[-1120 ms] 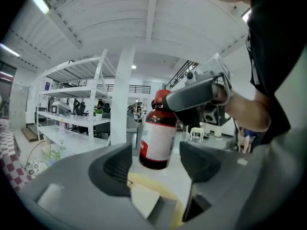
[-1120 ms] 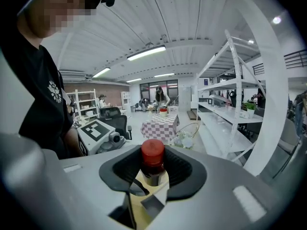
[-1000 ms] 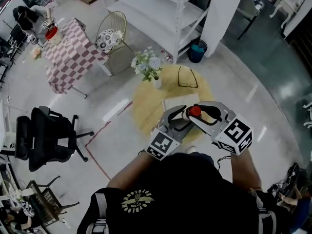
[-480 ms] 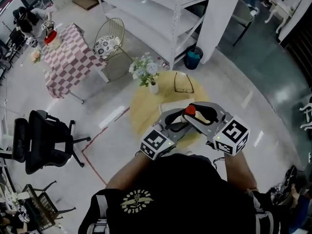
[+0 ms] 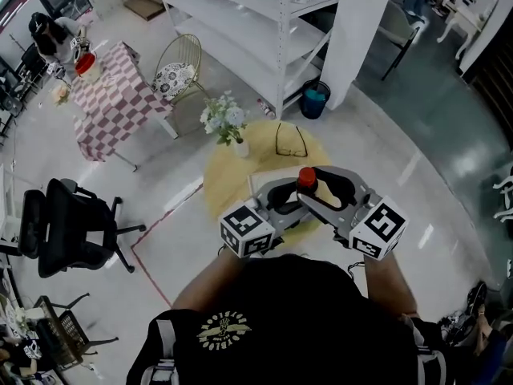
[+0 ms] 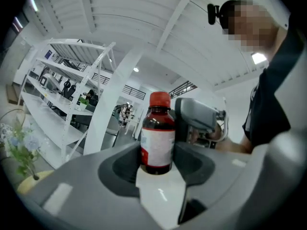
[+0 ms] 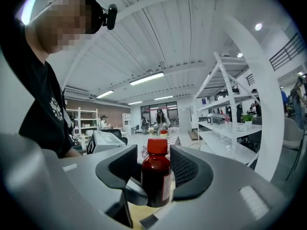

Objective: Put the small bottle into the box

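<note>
Left gripper view has the small bottle (image 6: 157, 135) standing upright between the jaws of the left gripper (image 6: 157, 163), its red cap on top and its white label facing the camera. The dark pads press on both sides of its lower body, so this gripper is clenched on it. Just behind the bottle, past the jaw tips, the grey body of the right gripper (image 6: 199, 119) faces back toward the camera. In the right gripper view the same bottle stands between that gripper's jaws, the ribbed pads (image 7: 184, 169) close against it on either side, so the right gripper is grasping it too. A dark jaw tip of the left gripper crosses low in front of the bottle's base. From the head view the two grippers meet tip to tip in front of the person's chest, with the bottle's red cap at their meeting point. The white box (image 5: 258, 184) lies below and just ahead of the left gripper's jaws on the round yellow table (image 5: 218, 179), partly covered by both tools. The bottle is above the box, not in it. Farther ahead of the jaws on the table are a thin black wire-like object (image 5: 290, 140) and a vase of flowers (image 5: 227, 124) at the far-left rim.
</note>
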### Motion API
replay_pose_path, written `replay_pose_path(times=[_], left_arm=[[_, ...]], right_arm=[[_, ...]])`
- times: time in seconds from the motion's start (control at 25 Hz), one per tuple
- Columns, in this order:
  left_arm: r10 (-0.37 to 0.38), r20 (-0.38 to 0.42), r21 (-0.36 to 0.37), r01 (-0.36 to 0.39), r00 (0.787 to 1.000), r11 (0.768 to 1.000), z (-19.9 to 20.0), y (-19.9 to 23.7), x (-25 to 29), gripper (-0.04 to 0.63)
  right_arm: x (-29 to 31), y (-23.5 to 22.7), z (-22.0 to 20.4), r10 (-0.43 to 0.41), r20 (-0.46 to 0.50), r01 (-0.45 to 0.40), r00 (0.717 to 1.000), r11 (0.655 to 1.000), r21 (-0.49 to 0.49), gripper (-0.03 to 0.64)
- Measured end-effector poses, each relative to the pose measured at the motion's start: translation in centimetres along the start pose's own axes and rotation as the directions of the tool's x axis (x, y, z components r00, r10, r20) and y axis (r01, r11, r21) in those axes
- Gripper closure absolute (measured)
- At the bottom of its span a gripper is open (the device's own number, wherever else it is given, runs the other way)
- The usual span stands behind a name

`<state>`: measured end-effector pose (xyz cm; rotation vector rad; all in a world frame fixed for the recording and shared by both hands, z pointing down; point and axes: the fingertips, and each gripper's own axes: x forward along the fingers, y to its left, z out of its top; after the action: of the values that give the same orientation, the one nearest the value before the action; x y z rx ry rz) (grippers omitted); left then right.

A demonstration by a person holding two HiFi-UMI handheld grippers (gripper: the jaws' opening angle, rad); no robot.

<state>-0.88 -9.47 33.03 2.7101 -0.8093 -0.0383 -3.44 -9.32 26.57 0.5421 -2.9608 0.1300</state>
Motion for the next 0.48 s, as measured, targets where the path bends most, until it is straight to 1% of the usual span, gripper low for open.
replay_pose_path(times=[0.04,0.12,0.2,0.28,0.36,0.48], left_arm=[[0.002,0.011,-0.014,-0.002,1.0,1.0,0.2,-0.3,0.4,0.595],[0.014,0.031,-0.032,-0.013,0.999,0.999,0.7,-0.5,1.0,0.595],[0.033,0.05,-0.045,-0.031,0.998,0.999,1.7,-0.5,1.2,0.595],[0.055,0.066,-0.058,-0.051,0.996,0.997,3.1,-0.6,1.0,0.595],[0.08,0.076,-0.049,-0.076,0.994,0.996,4.8,-0.7,0.6,0.595],[0.12,0.102,-0.013,-0.119,0.988,0.993,7.9,-1.0,0.3,0.595]], right_arm=[[-0.7,-0.1,0.1,0.01,0.012,-0.009,1.0,1.0,-0.002,0.392],[-2.4,-0.6,0.6,0.016,0.067,-0.016,0.998,1.0,0.005,0.388],[-4.3,-1.5,1.2,0.004,0.134,-0.007,0.991,1.0,0.022,0.389],[-6.3,-2.4,1.0,-0.007,0.177,-0.001,0.984,0.999,0.043,0.39],[-7.7,-3.1,-0.1,-0.009,0.185,-0.004,0.983,0.998,0.068,0.39],[-8.9,-4.1,-3.2,-0.003,0.14,-0.015,0.99,0.992,0.125,0.39]])
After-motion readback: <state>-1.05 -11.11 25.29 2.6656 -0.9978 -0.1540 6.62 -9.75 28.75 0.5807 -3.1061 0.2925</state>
